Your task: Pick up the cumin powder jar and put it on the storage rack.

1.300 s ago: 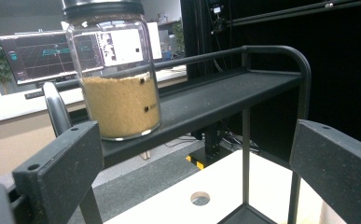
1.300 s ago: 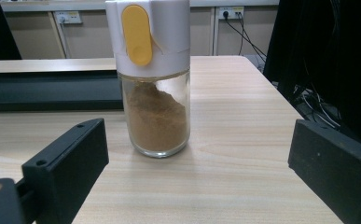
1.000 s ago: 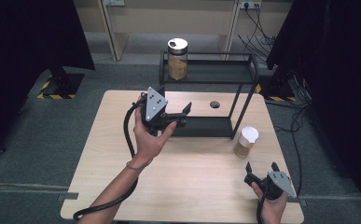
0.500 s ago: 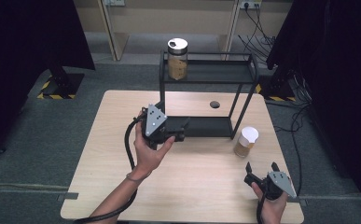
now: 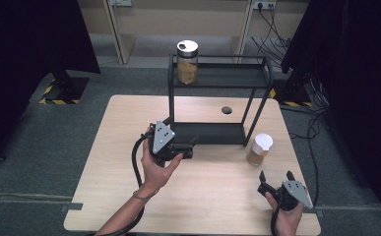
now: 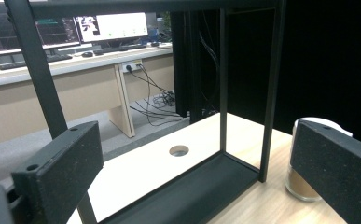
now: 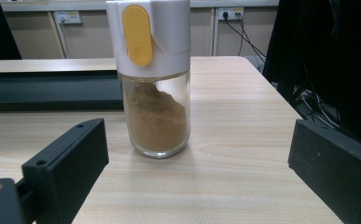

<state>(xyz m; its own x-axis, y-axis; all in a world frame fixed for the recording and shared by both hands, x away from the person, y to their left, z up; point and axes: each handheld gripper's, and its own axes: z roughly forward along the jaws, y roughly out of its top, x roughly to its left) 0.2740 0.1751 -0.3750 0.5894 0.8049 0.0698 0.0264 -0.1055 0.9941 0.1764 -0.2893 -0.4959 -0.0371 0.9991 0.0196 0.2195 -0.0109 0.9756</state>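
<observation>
On the light wooden table [image 5: 129, 196] stands a black two-tier metal rack [image 5: 217, 132]. At its lower left corner, the left gripper [image 5: 190, 147] rests in a hand, jaws apart with nothing between them. Near the table's front right corner, the right gripper [image 5: 276, 175] also has its jaws spread, aimed at a glass spice jar [image 7: 155, 93] of brown powder with a white-and-yellow lid, upright beside the rack's right leg. A second, taller jar [image 5: 187, 61] stands on the top shelf.
</observation>
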